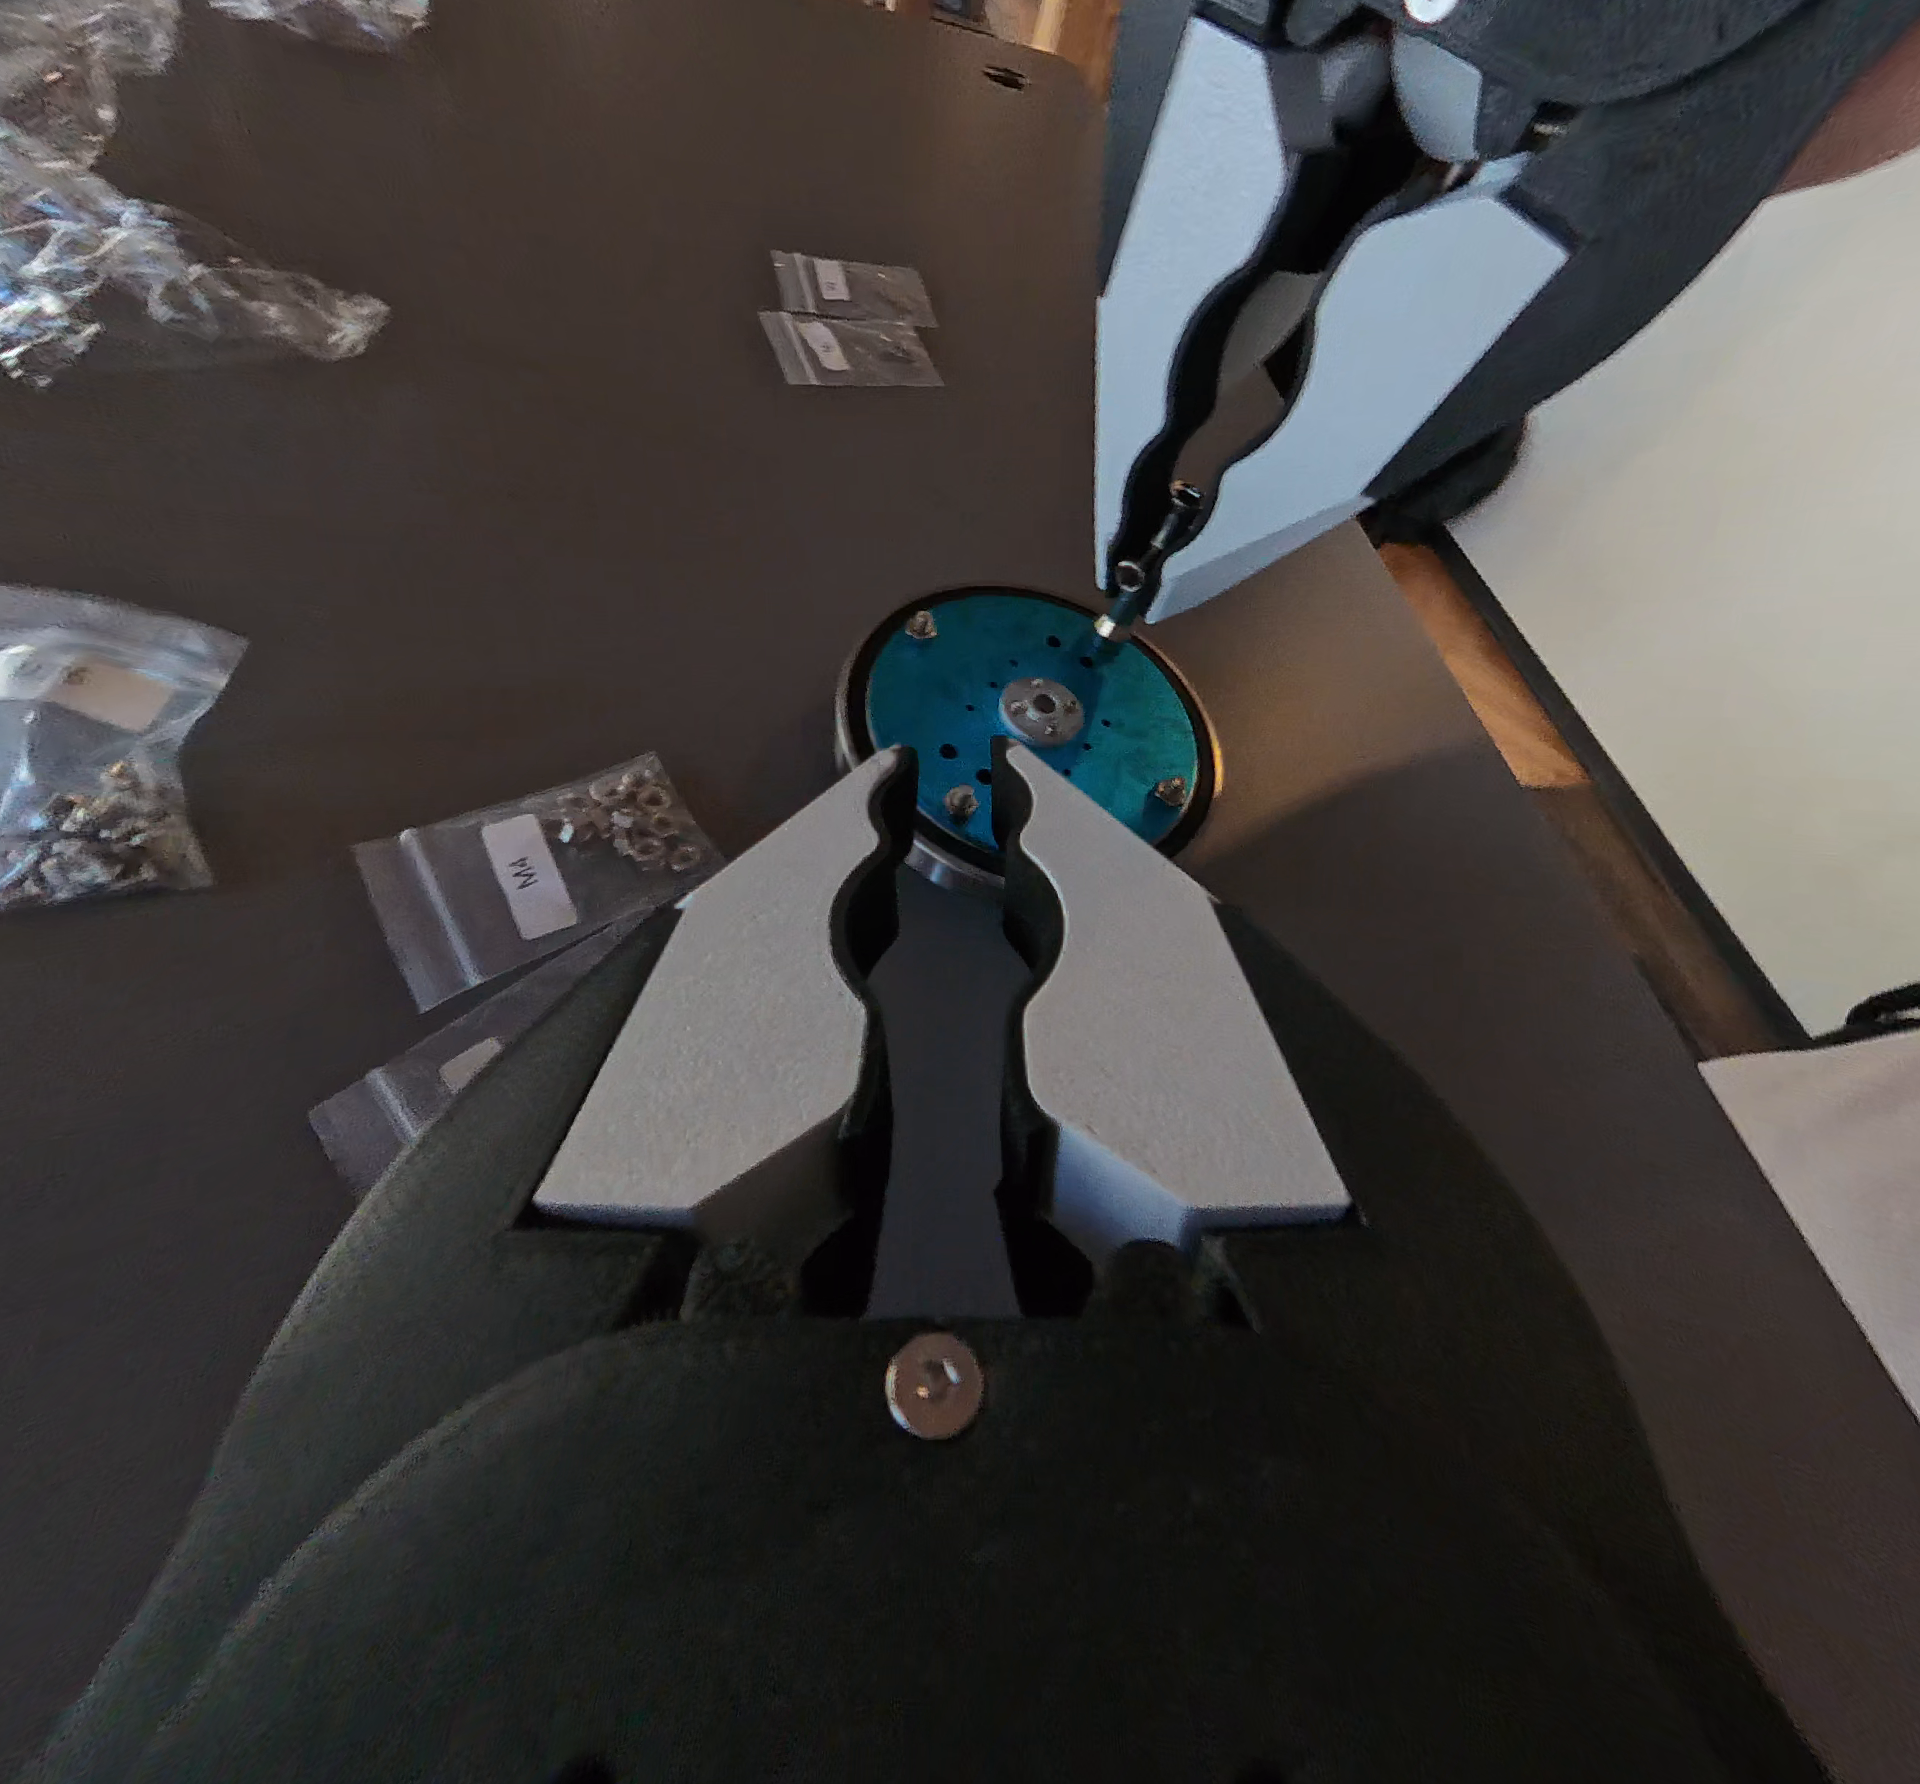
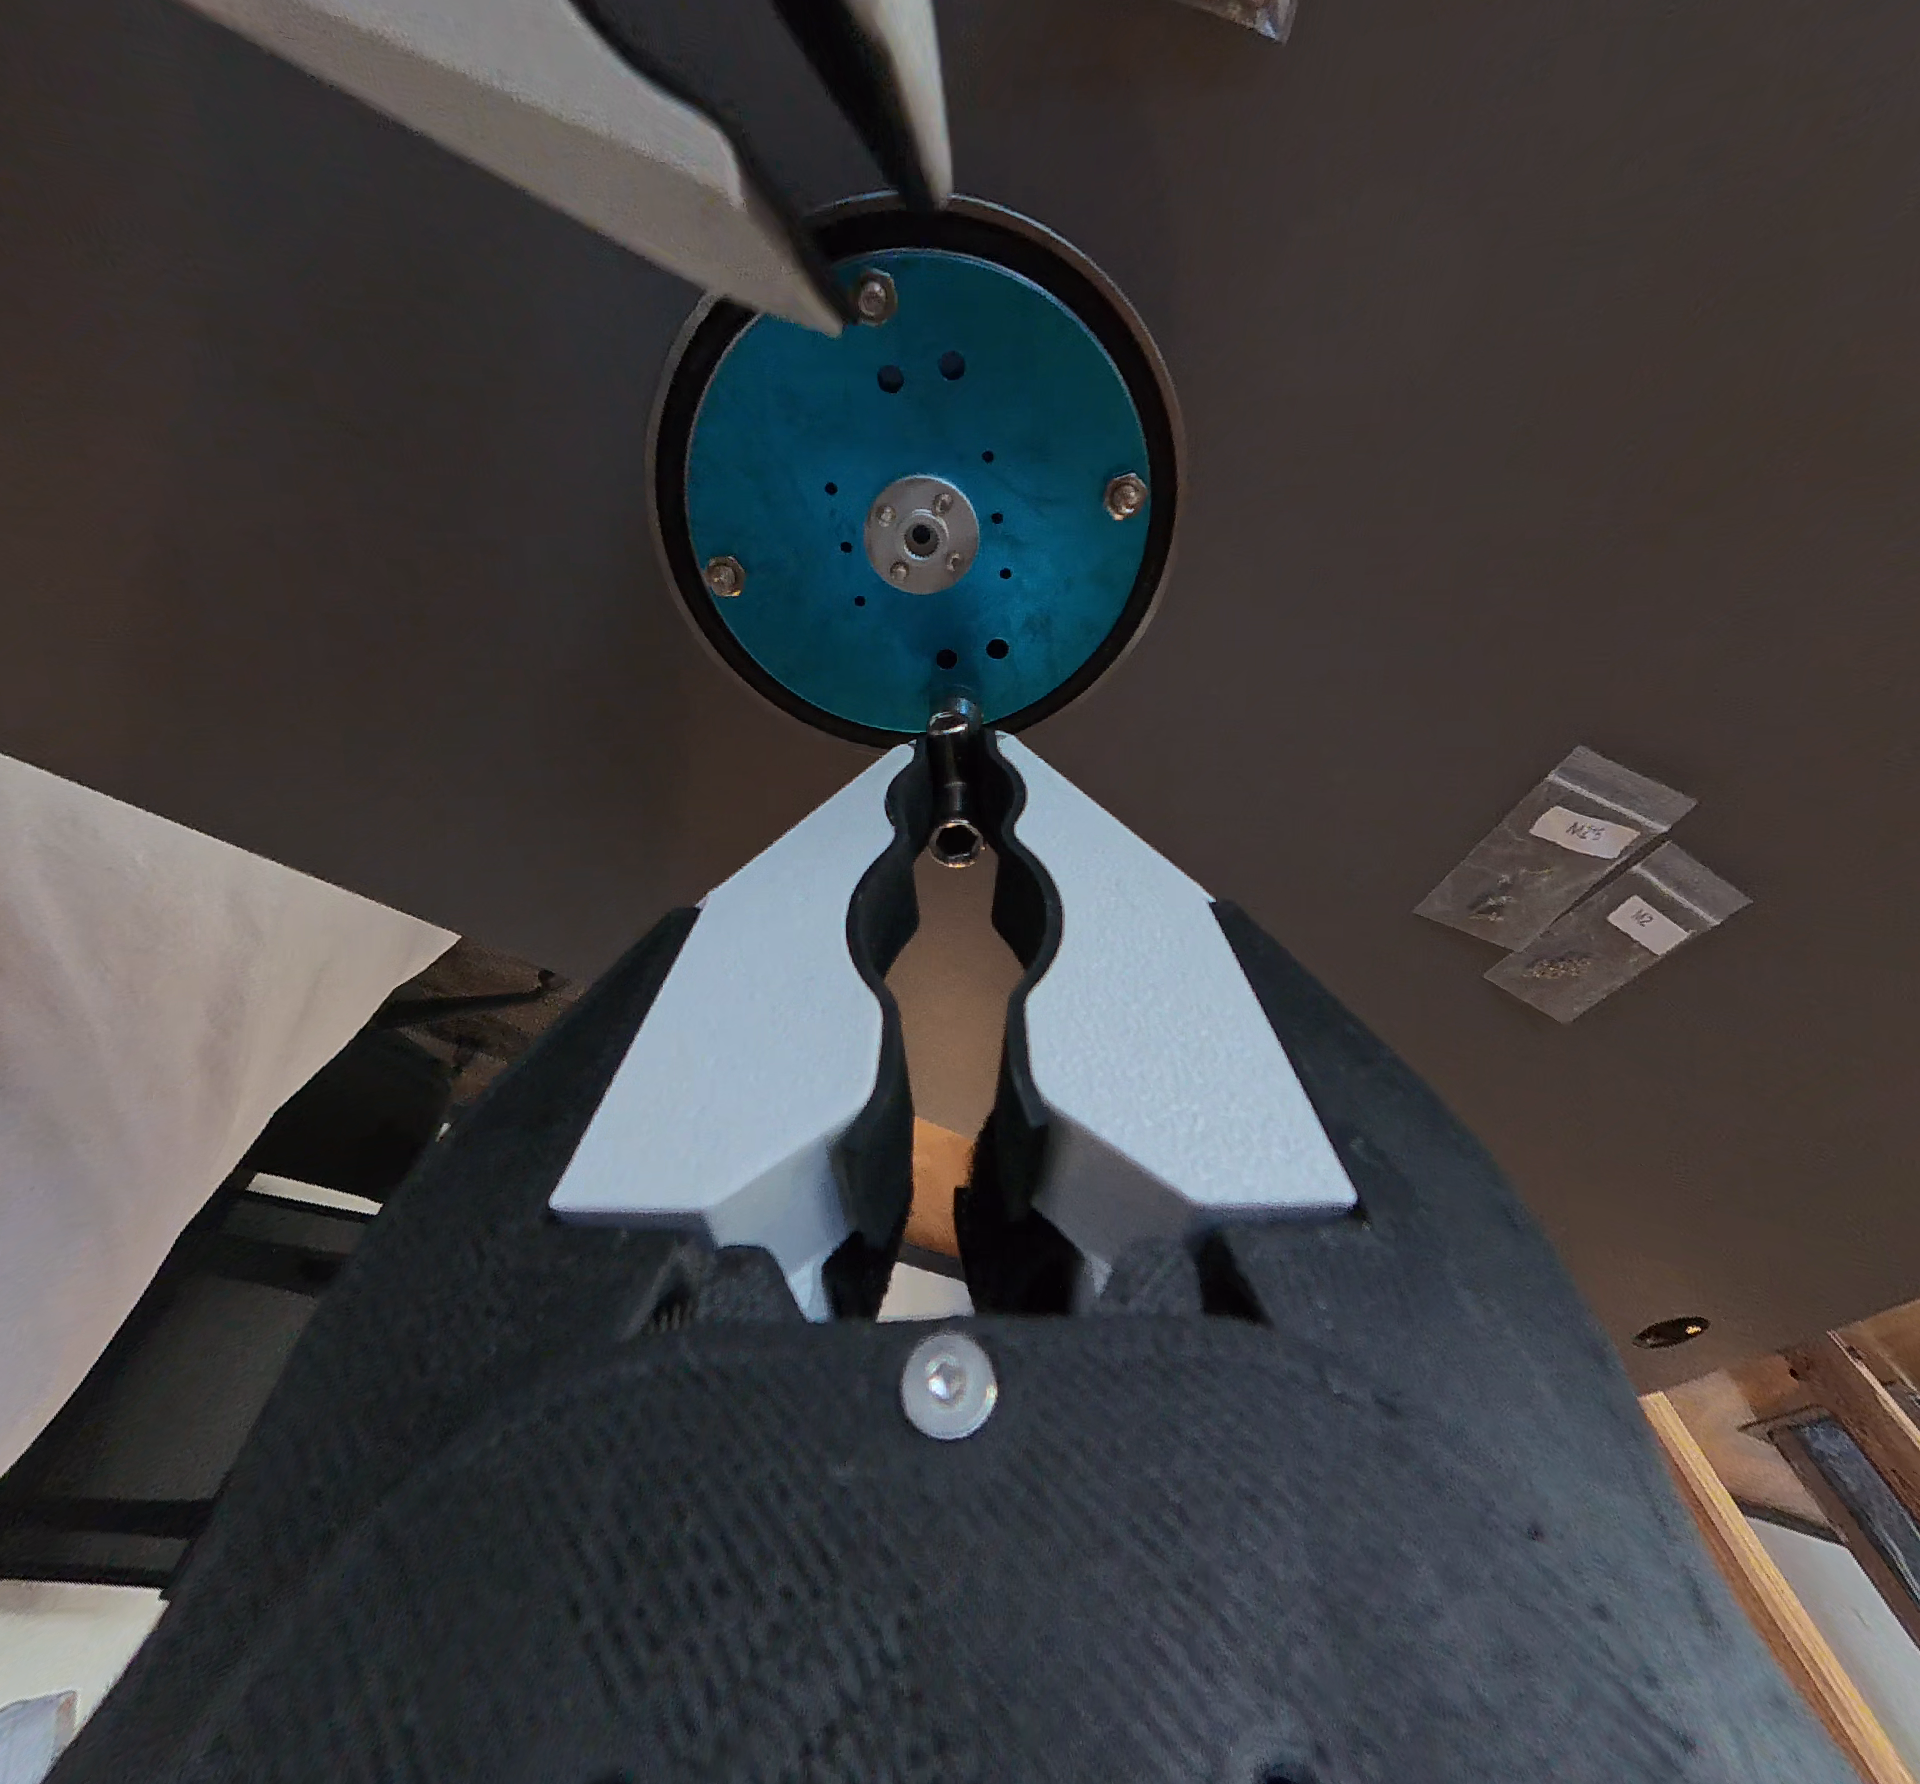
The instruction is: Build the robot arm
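A blue disc (image 2: pixel 831 487) with a silver hub (image 2: pixel 921 534) and a black rim lies flat on the dark table (image 2: pixel 1455 384); it also shows in the left wrist view (image 1: pixel 1049 706). My right gripper (image 2: pixel 954 758) is shut on a black socket-head screw (image 2: pixel 954 794) whose tip touches the disc's near edge. In the left wrist view the right gripper (image 1: pixel 1132 596) reaches down from the upper right with the screw (image 1: pixel 1158 550). My left gripper (image 1: pixel 951 755) is narrowly open, its tips over the disc's opposite edge, either side of a small nut (image 1: pixel 962 801). It clamps nothing.
Small clear bags of nuts (image 1: pixel 540 861) and other hardware (image 1: pixel 852 316) lie left of the disc, with crumpled plastic (image 1: pixel 156 280) farther left. Two more bags (image 2: pixel 1579 882) show in the right wrist view. The table edge (image 1: pixel 1558 778) runs close on the right, with a white surface (image 1: pixel 1714 591) beyond. One gripper's finger ends stand about 8 cm off the other's.
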Action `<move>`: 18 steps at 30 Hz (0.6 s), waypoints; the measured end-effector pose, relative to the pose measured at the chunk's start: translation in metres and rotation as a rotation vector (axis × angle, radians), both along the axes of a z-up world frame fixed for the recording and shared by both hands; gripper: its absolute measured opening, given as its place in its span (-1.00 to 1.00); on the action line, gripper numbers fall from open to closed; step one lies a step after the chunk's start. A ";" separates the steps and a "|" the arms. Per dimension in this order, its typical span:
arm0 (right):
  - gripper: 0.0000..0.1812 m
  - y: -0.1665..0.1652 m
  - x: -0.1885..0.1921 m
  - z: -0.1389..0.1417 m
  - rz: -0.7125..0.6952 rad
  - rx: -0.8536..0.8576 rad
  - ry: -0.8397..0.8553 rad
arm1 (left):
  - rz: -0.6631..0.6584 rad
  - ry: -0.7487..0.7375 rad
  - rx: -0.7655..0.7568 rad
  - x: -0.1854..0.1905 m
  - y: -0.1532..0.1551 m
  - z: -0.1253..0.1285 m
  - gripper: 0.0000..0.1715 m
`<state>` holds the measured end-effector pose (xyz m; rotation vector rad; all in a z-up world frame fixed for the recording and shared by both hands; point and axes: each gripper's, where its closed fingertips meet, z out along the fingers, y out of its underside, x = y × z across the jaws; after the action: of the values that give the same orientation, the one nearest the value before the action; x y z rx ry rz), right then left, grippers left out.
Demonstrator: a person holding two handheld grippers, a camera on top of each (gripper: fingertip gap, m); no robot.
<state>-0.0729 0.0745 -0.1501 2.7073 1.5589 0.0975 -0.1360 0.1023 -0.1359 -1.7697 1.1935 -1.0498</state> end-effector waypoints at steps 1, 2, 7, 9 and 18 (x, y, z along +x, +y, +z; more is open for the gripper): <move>-0.91 0.001 0.000 0.000 -0.001 0.000 -0.002 | -0.010 0.026 0.026 0.001 -0.001 -0.003 -0.84; -0.91 0.001 0.000 0.000 -0.002 0.000 -0.003 | -0.016 0.077 0.060 0.001 -0.002 -0.009 -0.81; -0.91 0.005 0.002 0.000 -0.009 0.009 -0.010 | 0.016 0.187 0.221 0.006 0.004 -0.018 -0.89; -0.91 0.007 0.003 0.000 -0.019 0.011 -0.011 | 0.049 0.203 0.263 0.006 0.007 -0.018 -0.94; -0.91 0.019 0.009 0.000 -0.087 0.020 0.025 | 0.109 0.156 0.343 0.013 -0.005 0.000 -1.00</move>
<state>-0.0634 0.0933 -0.1501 2.7974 1.4507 0.0787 -0.1225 0.0969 -0.1362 -1.6447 1.2706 -0.6099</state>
